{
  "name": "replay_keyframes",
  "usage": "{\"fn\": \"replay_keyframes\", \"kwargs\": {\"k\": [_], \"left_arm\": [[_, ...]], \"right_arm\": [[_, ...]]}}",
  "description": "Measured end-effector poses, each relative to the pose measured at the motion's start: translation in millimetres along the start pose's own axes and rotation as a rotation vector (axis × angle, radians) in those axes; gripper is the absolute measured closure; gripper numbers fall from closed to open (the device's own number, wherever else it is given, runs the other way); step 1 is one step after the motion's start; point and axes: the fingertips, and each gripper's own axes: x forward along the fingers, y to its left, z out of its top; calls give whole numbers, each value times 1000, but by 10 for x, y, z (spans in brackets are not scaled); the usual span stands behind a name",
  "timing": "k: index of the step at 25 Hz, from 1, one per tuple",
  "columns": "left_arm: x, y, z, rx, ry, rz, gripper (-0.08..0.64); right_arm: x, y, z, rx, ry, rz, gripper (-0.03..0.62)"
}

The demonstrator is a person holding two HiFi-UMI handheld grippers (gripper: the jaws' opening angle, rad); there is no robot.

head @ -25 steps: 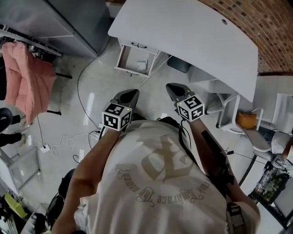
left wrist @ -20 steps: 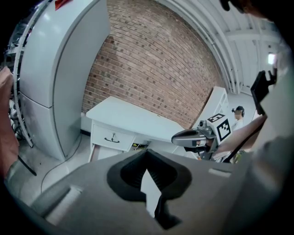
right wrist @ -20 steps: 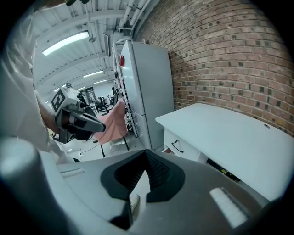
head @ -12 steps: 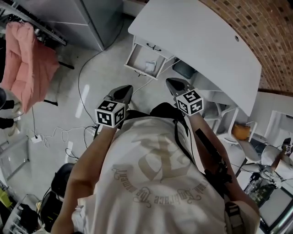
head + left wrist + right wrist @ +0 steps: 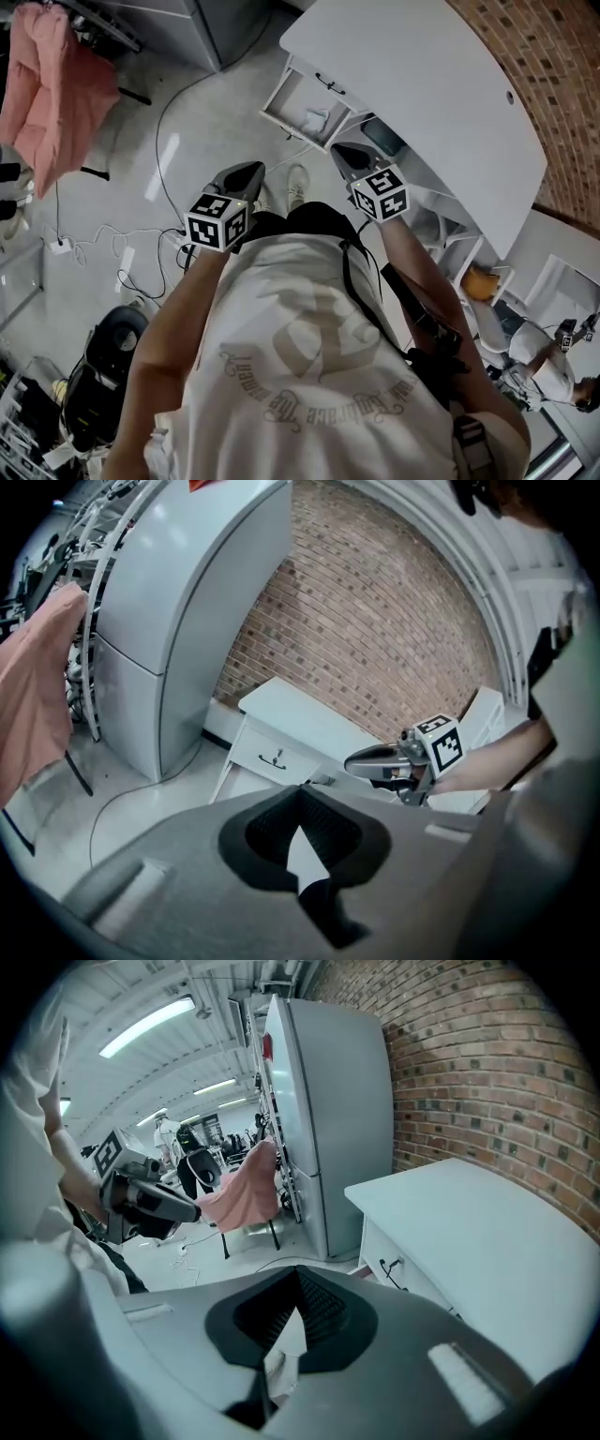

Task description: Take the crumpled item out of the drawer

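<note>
A small white crumpled item (image 5: 316,119) lies in the open drawer (image 5: 292,97) under the white desk (image 5: 422,103), seen in the head view. My left gripper (image 5: 251,172) and right gripper (image 5: 337,152) are both held above the floor, a short way in front of the drawer. Both are shut with nothing in them. The right one is nearer the drawer's corner. In the left gripper view my left gripper (image 5: 301,787) points at the drawer front (image 5: 267,757), with the right gripper (image 5: 375,759) beside it. The right gripper (image 5: 298,1271) aims along the desk edge (image 5: 469,1232).
A pink garment (image 5: 42,84) hangs on a rack at the left. Cables (image 5: 103,248) trail over the shiny floor. A tall grey cabinet (image 5: 178,621) stands left of the desk against the brick wall (image 5: 375,630). A black chair (image 5: 98,361) is behind me on the left.
I have stepped closer to the desk. Both grippers have moved forward towards the open drawer, and the gap to it has shrunk. Both jaws have stayed shut.
</note>
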Motion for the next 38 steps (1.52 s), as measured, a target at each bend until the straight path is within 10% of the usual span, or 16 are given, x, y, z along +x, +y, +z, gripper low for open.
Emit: {"fn": "replay_keyframes", "kwargs": {"k": [21, 38], "left_arm": [[711, 328, -293, -208, 13, 169, 557], [1147, 707, -701, -266, -53, 207, 560]], "right_arm": [[1241, -408, -287, -66, 112, 242, 584], [1955, -841, -956, -92, 240, 254, 584]]}}
